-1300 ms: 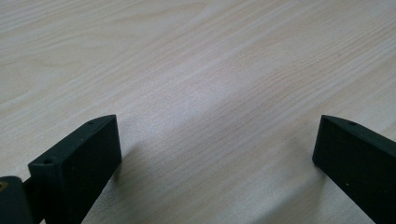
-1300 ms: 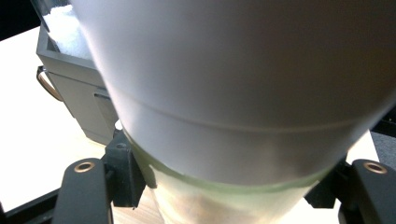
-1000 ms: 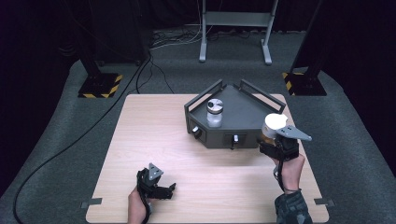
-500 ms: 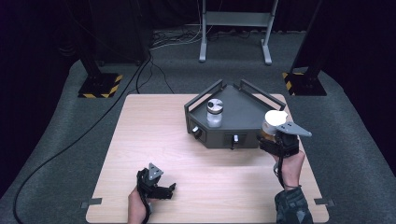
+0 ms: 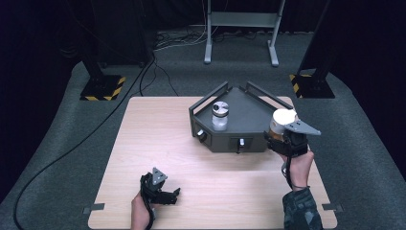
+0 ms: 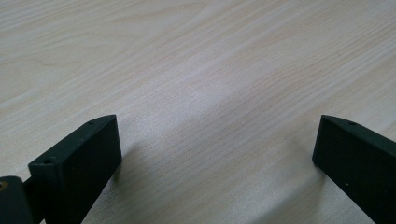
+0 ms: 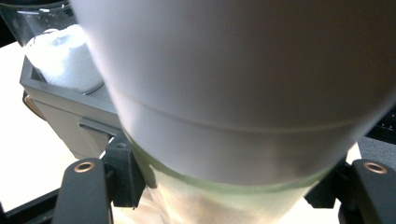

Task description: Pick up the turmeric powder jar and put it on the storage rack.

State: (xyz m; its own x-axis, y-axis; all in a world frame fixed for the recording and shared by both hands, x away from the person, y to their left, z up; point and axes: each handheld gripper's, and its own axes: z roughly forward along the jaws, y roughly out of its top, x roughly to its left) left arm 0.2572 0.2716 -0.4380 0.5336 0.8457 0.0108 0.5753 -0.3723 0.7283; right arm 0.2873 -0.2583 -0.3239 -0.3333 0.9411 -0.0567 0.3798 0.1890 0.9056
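A jar with a white lid [image 5: 282, 117] and pale contents is held upright at the right front corner of the dark grey tray [image 5: 249, 108], with my right gripper [image 5: 281, 137] shut on its body. In the right gripper view the white-lidded jar [image 7: 243, 84] looms close, and my right gripper [image 7: 224, 191] clamps its glass from both sides. A second jar with a silver lid [image 5: 220, 115] stands inside the tray; this silver-lidded jar [image 7: 60, 51] holds white material. My left gripper [image 5: 163, 190] rests open on the table near the front edge, and in its own view my left gripper [image 6: 215, 144] has only bare wood between its jaws.
The tray has raised handles and a front face with a knob [image 5: 201, 135]. The wooden table [image 5: 153, 134] stands on dark carpet. Behind it are a cable [image 5: 143, 79], stand bases with yellow-black stripes [image 5: 103, 88] and a metal frame [image 5: 239, 28].
My right gripper, with the white-lidded jar in it, has shifted slightly away from the person and towards the tray. The left gripper has stayed where it was.
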